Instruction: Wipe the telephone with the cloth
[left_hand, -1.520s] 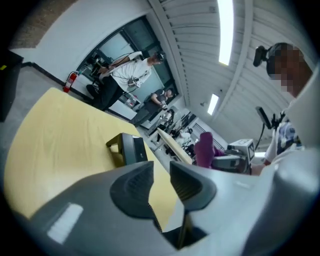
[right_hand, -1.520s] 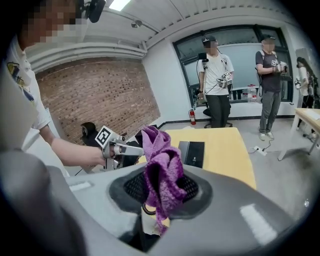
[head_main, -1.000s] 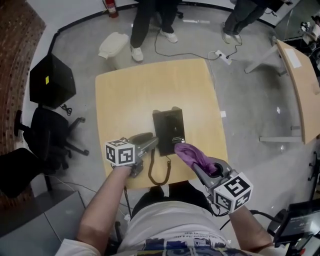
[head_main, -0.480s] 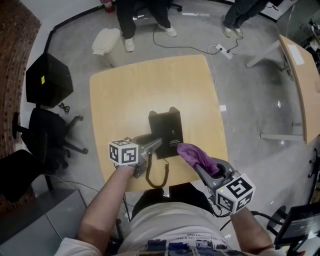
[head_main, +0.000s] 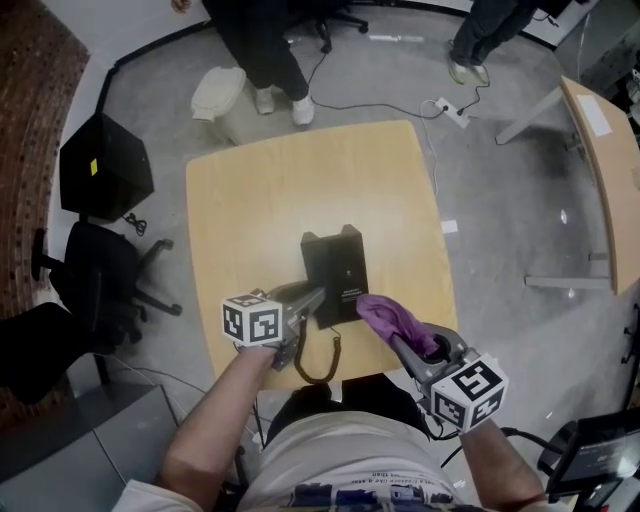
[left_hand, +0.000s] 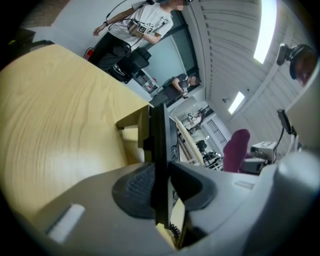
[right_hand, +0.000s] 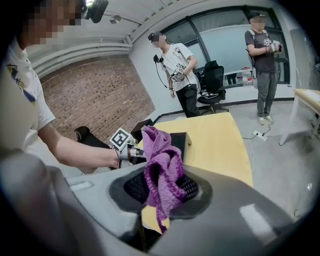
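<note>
Your left gripper (head_main: 314, 297) has just been closing its fingers (left_hand: 135, 192) onto the phone (head_main: 336, 272) by the desk's (head_main: 300, 180) near edge; the right gripper (head_main: 406, 346) clamps the cloth (head_main: 388, 316) beside it; wiping looks not yet begun.

No lettering is legible anywhere. The telephone (head_main: 335, 262) carries a small white mark near its near edge, too tiny to read.

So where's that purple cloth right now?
Head view, lower right of centre: the purple cloth is clamped in the right gripper, its free end at the near right corner of the black telephone on the wooden table.
</note>
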